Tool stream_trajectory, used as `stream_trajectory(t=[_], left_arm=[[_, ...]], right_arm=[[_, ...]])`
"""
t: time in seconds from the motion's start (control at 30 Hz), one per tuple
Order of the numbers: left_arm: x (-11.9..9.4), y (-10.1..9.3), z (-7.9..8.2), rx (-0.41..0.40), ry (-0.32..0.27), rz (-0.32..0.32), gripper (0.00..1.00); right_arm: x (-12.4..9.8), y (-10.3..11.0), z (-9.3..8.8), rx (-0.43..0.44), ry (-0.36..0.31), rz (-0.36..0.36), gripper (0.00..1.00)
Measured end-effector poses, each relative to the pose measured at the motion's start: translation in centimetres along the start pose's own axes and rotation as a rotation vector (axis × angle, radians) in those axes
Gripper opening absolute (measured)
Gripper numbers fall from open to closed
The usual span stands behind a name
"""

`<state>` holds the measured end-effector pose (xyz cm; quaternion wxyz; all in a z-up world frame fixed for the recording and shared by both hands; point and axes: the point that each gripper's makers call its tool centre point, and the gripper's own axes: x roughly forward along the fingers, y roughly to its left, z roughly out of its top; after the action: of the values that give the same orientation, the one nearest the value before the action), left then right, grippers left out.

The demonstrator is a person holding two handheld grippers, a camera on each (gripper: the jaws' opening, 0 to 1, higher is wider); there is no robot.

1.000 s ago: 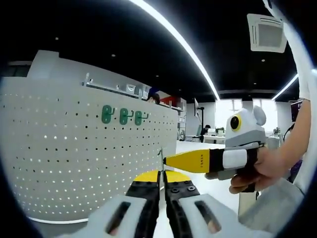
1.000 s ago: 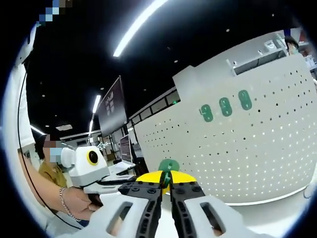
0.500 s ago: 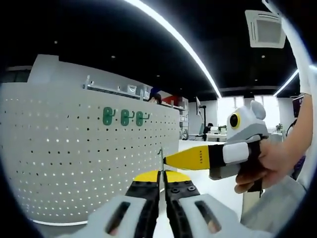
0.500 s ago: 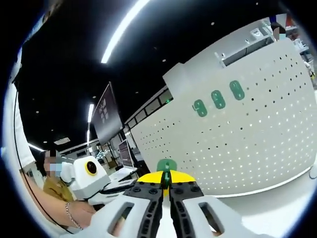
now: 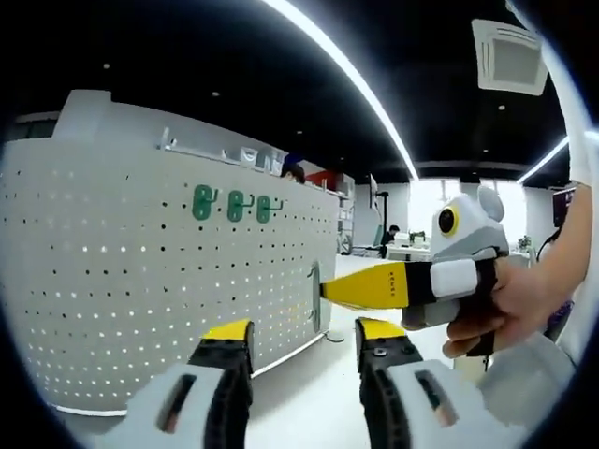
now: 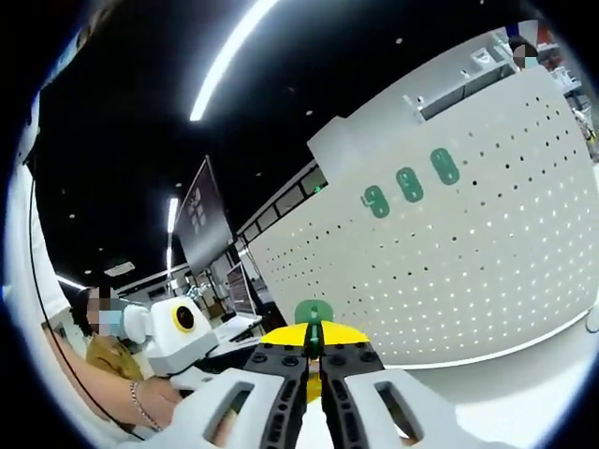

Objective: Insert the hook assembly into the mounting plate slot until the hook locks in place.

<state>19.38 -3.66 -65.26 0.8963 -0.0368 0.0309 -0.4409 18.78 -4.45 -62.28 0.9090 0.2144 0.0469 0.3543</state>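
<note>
1. Leftmost in the left gripper view, the white pegboard (image 5: 140, 281) fills the left half; three green hooks (image 5: 234, 204) already hang in a row at upper left of it.
2. Lower centre of that view: left tool (image 5: 304, 360) has its jaws spread wide apart, nothing between them.
3. Centre right of that view: right tool (image 5: 323, 292) comes in from the right, a hand (image 5: 510, 313) round its handle, yellow tips pinched on a thin grey-green hook assembly (image 5: 314, 295) held just beside the pegboard's near edge; touching or not, cannot tell.
4. In the right gripper view, far left, a person's arm with a bracelet (image 6: 136, 407); white left tool body (image 6: 178, 337) at lower left.
5. Bottom centre of that view: right tool (image 6: 314, 351) jaws closed on the hook assembly's green head (image 6: 314, 313), which sticks up above the yellow tips.
6. Right half of that view: pegboard (image 6: 487, 262), three green hooks (image 6: 409, 185) upper right, well apart from the held piece.
7. Handling, as a judgement: hook looks small, light, stiff plastic, smooth, so it can twist in the pinch; hold it by the flat head, leaving the back tab free for the slot.
</note>
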Motion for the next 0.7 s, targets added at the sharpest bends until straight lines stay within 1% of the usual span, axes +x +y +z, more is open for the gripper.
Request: stream_trajectory(t=[0.03,0.07,0.2,0.3,0.37,0.43,0.47,0.5,0.53,0.57,0.6,0.67,0.7], left_arm=[[-0.1,0.2,-0.3,0.002,0.015,0.004,0.59],[-0.1,0.2,-0.5,0.007,0.021,0.004,0.61],[-0.3,0.5,-1.0,-0.004,0.030,0.006,0.71],[-0.4,0.5,-1.3,-0.002,0.040,0.009,0.72],[-0.4,0.4,-1.4,-0.006,0.043,0.009,0.73],[-0.4,0.5,-1.6,-0.006,0.052,0.009,0.73],[-0.4,0.5,-1.7,-0.009,0.052,0.011,0.73],[-0.4,0.5,-1.6,-0.011,0.050,0.012,0.73],[-0.4,0.6,-1.5,-0.011,0.048,0.012,0.73],[-0.4,0.6,-1.5,-0.017,0.048,0.014,0.73],[-0.4,0.7,-1.5,-0.017,0.047,0.015,0.73],[-0.3,0.7,-1.5,-0.016,0.050,0.016,0.73],[-0.3,0.7,-1.6,-0.017,0.051,0.015,0.73]], right_arm=[[0.0,-0.1,0.0,0.003,-0.002,-0.002,0.00],[-0.1,-0.1,0.1,0.006,-0.003,-0.002,0.00],[-0.1,0.0,0.1,0.003,-0.002,-0.002,0.00],[0.0,0.0,0.1,-0.002,-0.002,-0.001,0.00],[0.0,0.1,0.1,-0.025,0.004,-0.006,0.00],[-0.1,0.0,0.3,-0.077,0.011,-0.019,0.00],[-0.2,-0.2,0.3,-0.168,0.037,-0.042,0.00],[-0.1,0.1,0.2,-0.237,0.056,-0.038,0.00],[-0.1,0.3,0.3,-0.264,0.058,-0.039,0.00],[-0.1,0.1,0.5,-0.351,0.071,-0.069,0.00],[-0.1,0.1,0.5,-0.389,0.079,-0.077,0.00],[-0.1,-0.1,0.7,-0.433,0.080,-0.105,0.00],[-0.1,-0.2,0.6,-0.437,0.086,-0.108,0.00]])
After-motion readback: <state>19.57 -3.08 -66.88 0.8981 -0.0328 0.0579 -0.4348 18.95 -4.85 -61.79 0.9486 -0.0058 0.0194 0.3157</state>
